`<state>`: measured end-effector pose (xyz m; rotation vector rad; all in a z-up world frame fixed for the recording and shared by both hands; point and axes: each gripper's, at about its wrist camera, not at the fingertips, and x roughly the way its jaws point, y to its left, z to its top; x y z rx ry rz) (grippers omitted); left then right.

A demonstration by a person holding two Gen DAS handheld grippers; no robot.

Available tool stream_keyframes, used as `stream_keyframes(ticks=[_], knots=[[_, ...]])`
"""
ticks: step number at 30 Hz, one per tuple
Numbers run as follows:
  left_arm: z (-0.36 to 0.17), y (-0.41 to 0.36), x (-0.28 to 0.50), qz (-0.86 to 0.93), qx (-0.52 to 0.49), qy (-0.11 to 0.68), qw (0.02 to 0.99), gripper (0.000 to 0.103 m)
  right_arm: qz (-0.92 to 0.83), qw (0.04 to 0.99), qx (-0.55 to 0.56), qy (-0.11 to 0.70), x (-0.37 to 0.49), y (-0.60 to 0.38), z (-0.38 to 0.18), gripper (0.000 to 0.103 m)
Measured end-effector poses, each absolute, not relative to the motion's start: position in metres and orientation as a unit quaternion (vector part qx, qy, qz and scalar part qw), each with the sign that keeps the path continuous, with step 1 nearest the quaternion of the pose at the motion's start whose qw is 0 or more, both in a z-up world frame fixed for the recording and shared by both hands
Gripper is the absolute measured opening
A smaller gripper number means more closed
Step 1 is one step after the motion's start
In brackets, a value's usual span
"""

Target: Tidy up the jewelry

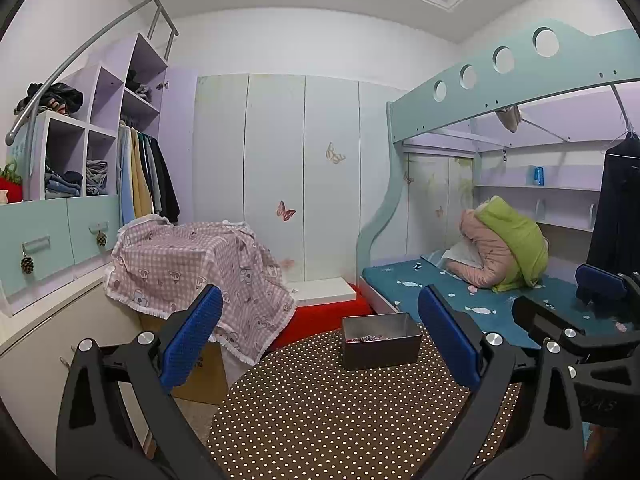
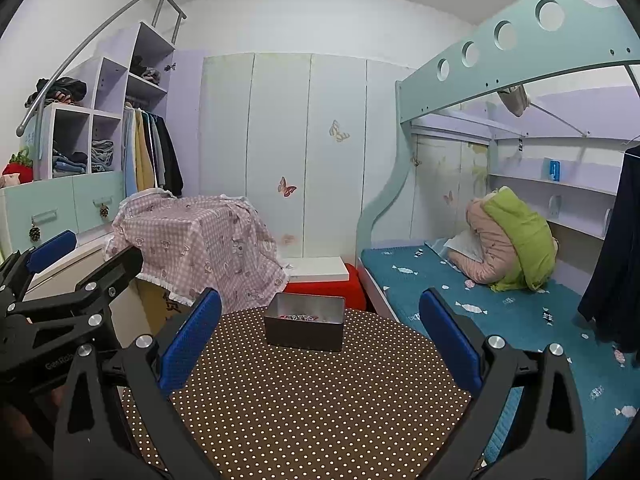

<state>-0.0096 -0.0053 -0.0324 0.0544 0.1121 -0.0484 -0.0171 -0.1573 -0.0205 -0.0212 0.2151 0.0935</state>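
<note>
Metal tin [image 2: 304, 322] holding tangled jewelry [image 2: 299, 317] sits ahead of both spread-jawed, empty grippers, left gripper [image 1: 320, 336] and right gripper [image 2: 320, 336]; polka-dot tabletop [image 2: 300, 400] bare; sorting stage undeterminable.

A home bedroom: bunk bed [image 1: 480, 296], wardrobe [image 1: 300, 168], hanging clothes [image 1: 148, 176].

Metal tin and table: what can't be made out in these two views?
- Jewelry in the metal tin: too small, mostly hidden by the tin's wall, both views.
- Polka-dot table: near edge covered by gripper bodies.
- Whatever lies under the pink checked cloth.
</note>
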Motion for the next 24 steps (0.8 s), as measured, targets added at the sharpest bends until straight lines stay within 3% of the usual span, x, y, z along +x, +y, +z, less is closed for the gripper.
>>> stream_keyframes(ticks=[24], knots=[[-0.0416,-0.0011,-0.001,-0.024,0.031,0.069,0.997,0.098,0.044,0.991,-0.001,0.125,-0.0101,-0.1576,-0.0304,0.096]])
